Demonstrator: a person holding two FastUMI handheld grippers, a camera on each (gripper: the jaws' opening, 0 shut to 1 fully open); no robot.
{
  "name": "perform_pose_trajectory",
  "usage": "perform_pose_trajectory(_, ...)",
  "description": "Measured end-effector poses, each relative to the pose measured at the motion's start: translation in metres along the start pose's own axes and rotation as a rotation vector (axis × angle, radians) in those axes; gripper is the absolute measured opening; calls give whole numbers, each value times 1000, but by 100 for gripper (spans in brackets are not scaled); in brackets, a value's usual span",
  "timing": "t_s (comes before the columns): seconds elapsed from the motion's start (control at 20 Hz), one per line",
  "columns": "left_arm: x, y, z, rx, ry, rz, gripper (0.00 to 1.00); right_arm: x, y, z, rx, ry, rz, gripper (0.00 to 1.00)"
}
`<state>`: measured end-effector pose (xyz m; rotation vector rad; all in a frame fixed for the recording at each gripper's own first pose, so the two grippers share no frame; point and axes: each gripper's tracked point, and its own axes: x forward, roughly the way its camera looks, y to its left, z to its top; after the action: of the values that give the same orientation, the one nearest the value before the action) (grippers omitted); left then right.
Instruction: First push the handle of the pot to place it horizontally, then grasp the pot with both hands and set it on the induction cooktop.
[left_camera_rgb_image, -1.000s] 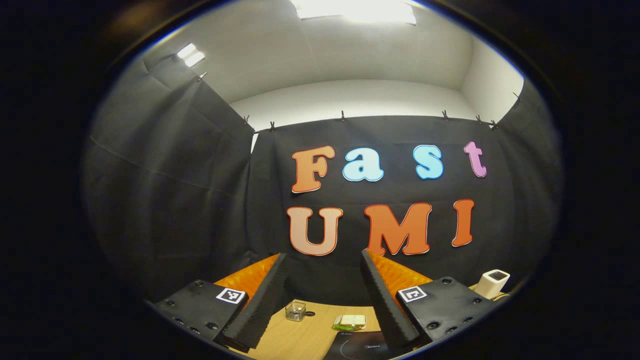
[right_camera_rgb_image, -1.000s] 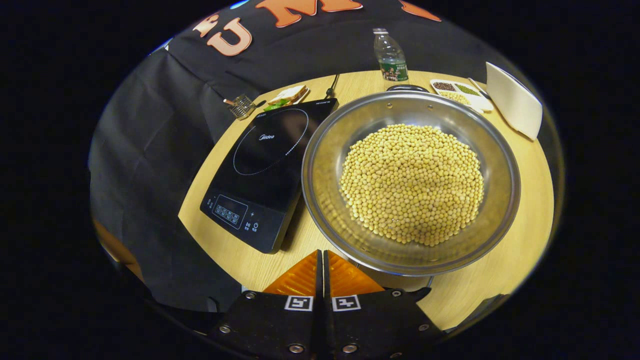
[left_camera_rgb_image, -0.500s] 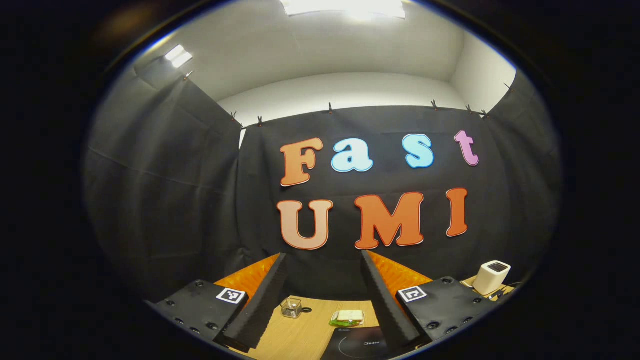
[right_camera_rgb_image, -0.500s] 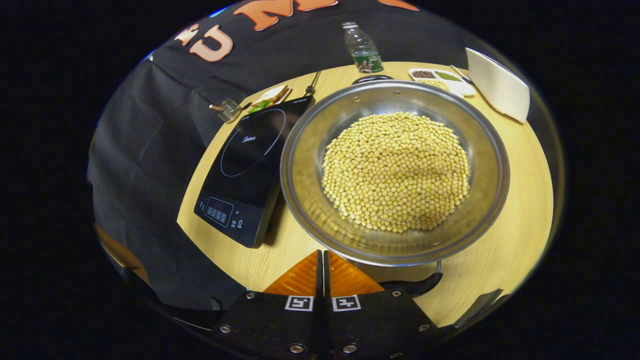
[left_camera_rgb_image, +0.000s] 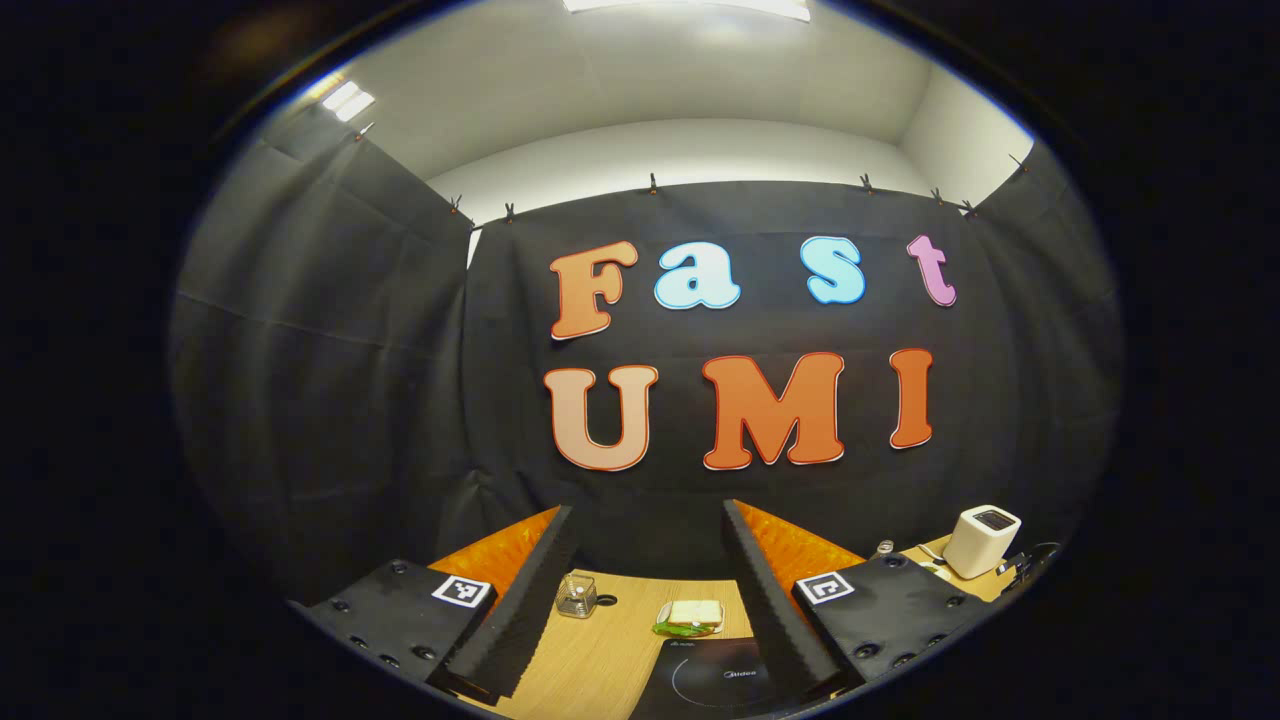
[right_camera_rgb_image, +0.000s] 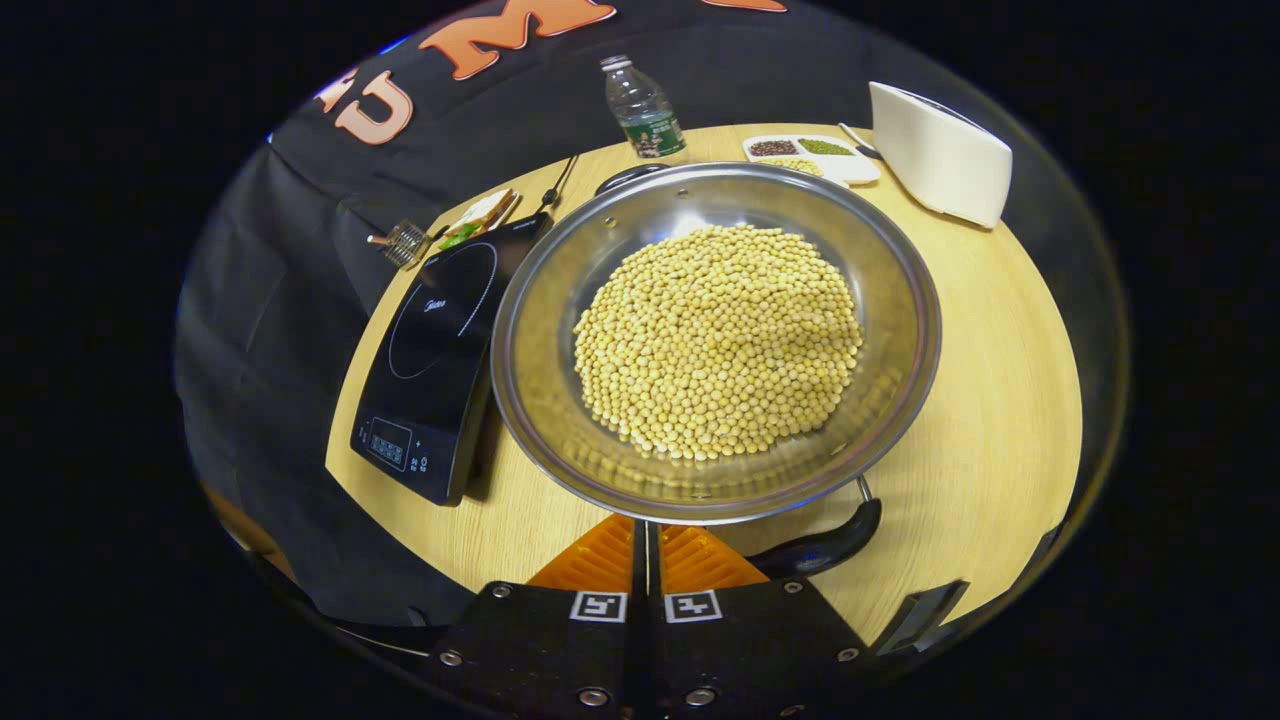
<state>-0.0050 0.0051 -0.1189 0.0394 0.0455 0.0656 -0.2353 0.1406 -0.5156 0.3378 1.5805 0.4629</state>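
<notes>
Pot (right_camera_rgb_image: 715, 340) full of yellow beans (right_camera_rgb_image: 718, 340) sits on the round wooden worktop (right_camera_rgb_image: 990, 400), its rim just beyond the right claw (right_camera_rgb_image: 646, 530), whose two fingers are pressed together with nothing between them. Left of the pot lies the induction cooktop (right_camera_rgb_image: 430, 350), close beside it. The pot's dark handle (right_camera_rgb_image: 820, 545) pokes out at the near rim, just right of the fingers. In the left gripper view, the left claw (left_camera_rgb_image: 645, 590) stands wide open, holding nothing, raised toward the booth wall, with the cooktop's edge (left_camera_rgb_image: 715, 680) low between its fingers
</notes>
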Motion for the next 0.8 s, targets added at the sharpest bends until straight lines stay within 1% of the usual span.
perform_pose_trajectory(0.05, 0, -1, -2, -4, 2, -5, 95, -1, -5, 1, 6, -4, -6, 0)
perform_pose_trajectory(0.3, 5, 6, -7, -8, 13, 9, 95, -4, -32, 7, 28, -3, -59, 0)
perform_pose_trajectory(0.35, 6, 7, -9, -12, 15, 9, 93, -4, -36, 8, 33, -2, -68, 0)
perform_pose_trajectory(0.4, 6, 8, -10, -15, 19, 11, 97, -4, -39, 8, 42, 1, -70, 0)
perform_pose_trajectory(0.5, 6, 13, -12, -13, 20, 23, 97, -4, -46, 10, 56, 9, -71, 0)
perform_pose_trajectory(0.65, 5, 18, -10, -5, 6, 44, 97, -5, -59, 14, 50, 16, -99, 0)
perform_pose_trajectory(0.7, 5, 19, -10, -7, 3, 46, 95, -5, -62, 15, 55, 23, -103, 0)
perform_pose_trajectory(0.8, 3, 22, -8, -9, -2, 48, 94, -5, -69, 17, 69, 36, -105, 0)
